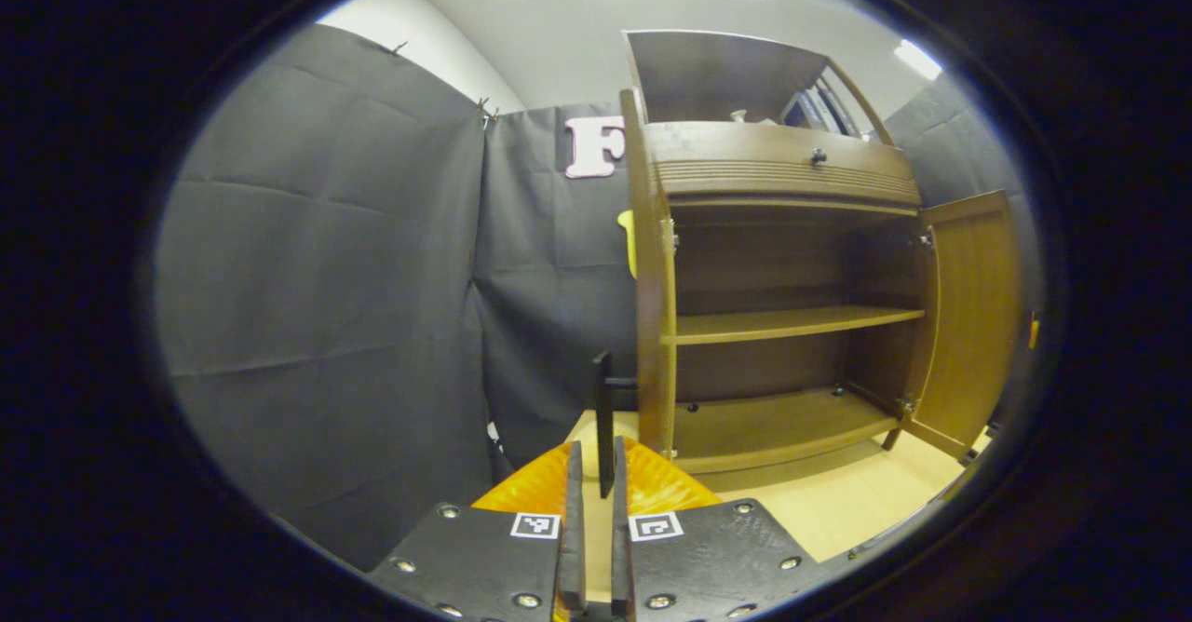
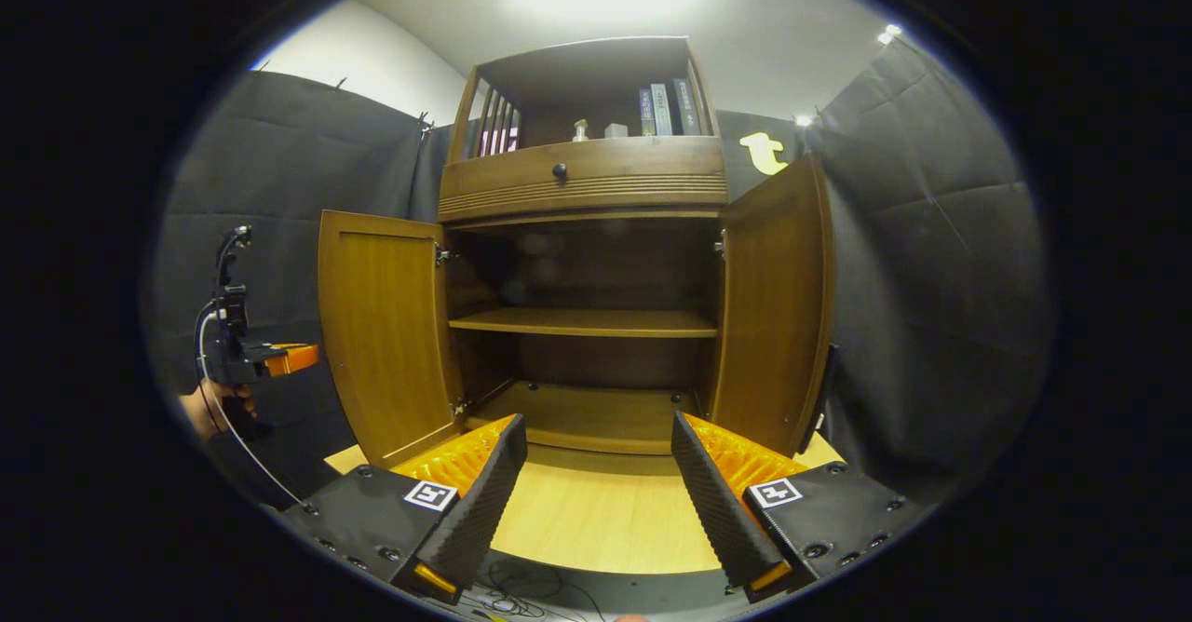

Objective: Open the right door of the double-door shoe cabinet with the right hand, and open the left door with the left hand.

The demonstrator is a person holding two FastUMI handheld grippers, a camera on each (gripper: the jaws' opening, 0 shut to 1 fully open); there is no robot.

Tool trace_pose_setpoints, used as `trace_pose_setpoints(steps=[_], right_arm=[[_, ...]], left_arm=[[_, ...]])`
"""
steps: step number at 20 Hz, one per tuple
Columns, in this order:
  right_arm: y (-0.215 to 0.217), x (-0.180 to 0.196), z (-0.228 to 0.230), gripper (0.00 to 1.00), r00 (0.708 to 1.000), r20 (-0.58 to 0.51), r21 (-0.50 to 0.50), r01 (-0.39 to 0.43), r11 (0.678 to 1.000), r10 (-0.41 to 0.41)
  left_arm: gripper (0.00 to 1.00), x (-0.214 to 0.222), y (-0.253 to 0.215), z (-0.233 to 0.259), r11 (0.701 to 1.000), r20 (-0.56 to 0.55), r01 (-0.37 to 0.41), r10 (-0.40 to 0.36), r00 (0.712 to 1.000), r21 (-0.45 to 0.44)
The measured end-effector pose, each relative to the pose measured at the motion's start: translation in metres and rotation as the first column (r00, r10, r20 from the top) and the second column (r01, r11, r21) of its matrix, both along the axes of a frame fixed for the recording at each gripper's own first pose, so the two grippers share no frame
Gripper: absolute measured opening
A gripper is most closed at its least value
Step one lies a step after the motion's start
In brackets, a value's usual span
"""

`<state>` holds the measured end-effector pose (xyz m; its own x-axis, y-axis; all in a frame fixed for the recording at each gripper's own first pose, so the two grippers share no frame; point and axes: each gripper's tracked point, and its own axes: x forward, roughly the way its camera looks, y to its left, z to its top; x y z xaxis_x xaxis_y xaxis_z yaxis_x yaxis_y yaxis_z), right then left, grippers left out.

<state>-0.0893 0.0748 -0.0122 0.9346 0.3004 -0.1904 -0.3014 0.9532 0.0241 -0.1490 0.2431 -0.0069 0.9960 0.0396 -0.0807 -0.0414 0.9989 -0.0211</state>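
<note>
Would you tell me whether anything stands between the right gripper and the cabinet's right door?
Nothing visible does. The open right gripper faces the right door, already swung open, across bare tabletop.

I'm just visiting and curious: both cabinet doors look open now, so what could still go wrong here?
The left gripper sits nearly shut around the left door's handle; pulling away without opening the fingers could drag the left door or tip the cabinet. The right door stands free near the open right gripper, so a careless swing could knock it. Books on top might shift.
</note>
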Motion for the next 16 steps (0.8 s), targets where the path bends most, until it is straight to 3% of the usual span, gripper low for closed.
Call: trace_pose_setpoints(steps=[11, 12, 13, 14, 16], right_arm=[[-0.072, 0.019, 0.026, 0.98, 0.995, 0.053, -0.026, 0.089, 0.996, -0.088], [-0.075, 0.020, 0.026, 0.92, 0.994, 0.057, -0.022, 0.095, 0.995, -0.094], [-0.077, 0.023, 0.026, 0.98, 0.994, 0.056, -0.014, 0.098, 0.995, -0.097], [-0.078, 0.025, 0.024, 0.93, 0.994, 0.051, -0.002, 0.100, 0.995, -0.100], [-0.079, 0.028, 0.023, 0.95, 0.994, 0.045, 0.017, 0.100, 0.995, -0.101]], left_arm=[[0.11, -0.056, -0.088, 0.069, 1.000, 0.042, 0.023, -0.023, 0.999, -0.016], [0.12, -0.059, -0.093, 0.073, 1.000, 0.050, 0.022, -0.021, 0.999, -0.015], [0.11, -0.062, -0.095, 0.076, 1.000, 0.053, 0.017, -0.016, 0.998, -0.014], [0.17, -0.064, -0.098, 0.076, 1.000, 0.049, 0.015, -0.015, 0.999, -0.014], [0.30, -0.068, -0.096, 0.076, 1.000, 0.049, -0.003, 0.004, 0.999, -0.013]])
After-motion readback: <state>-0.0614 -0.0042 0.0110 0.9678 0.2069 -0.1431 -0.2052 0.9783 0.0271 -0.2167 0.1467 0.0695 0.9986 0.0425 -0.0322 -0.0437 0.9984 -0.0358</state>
